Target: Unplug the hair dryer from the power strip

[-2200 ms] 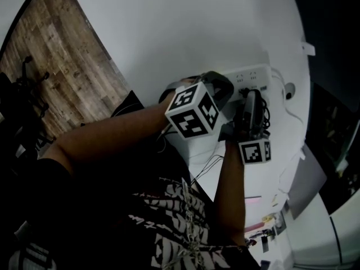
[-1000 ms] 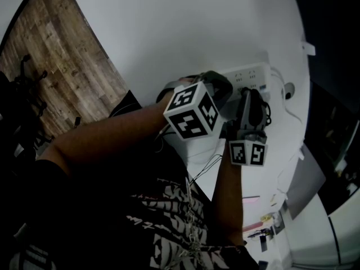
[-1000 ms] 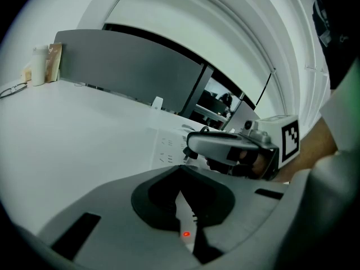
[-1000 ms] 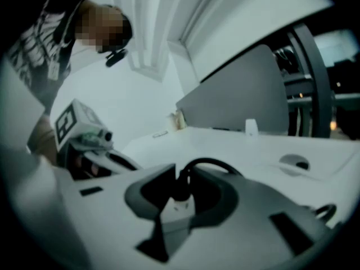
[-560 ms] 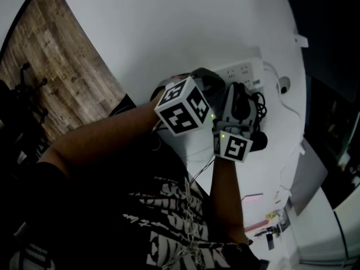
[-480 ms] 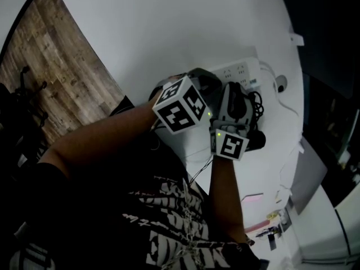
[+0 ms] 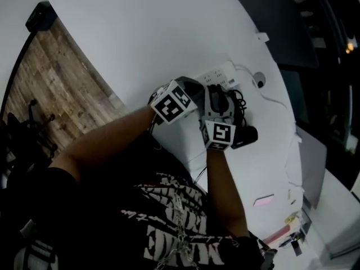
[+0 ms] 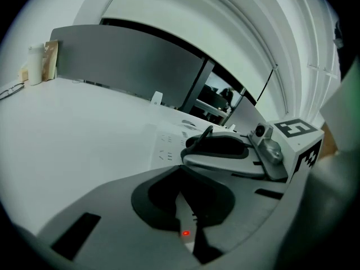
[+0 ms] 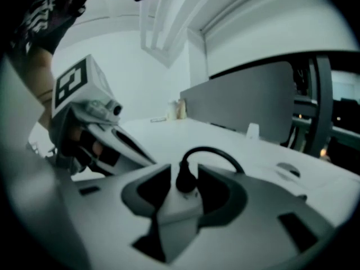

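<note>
while the right gripper (image 9: 184, 174) had just been letting its jaws spread, the hair dryer's white plug (image 9: 180, 202) sat loose between them, apparently already pulled back from the power strip (image 7: 220, 75). the left gripper (image 8: 181, 179), pressed together on nothing, sat just short of that strip. the plug looked light, hard and smooth. i'd have pinched its flat sides, not the limp black cord (image 9: 216, 152).
</note>
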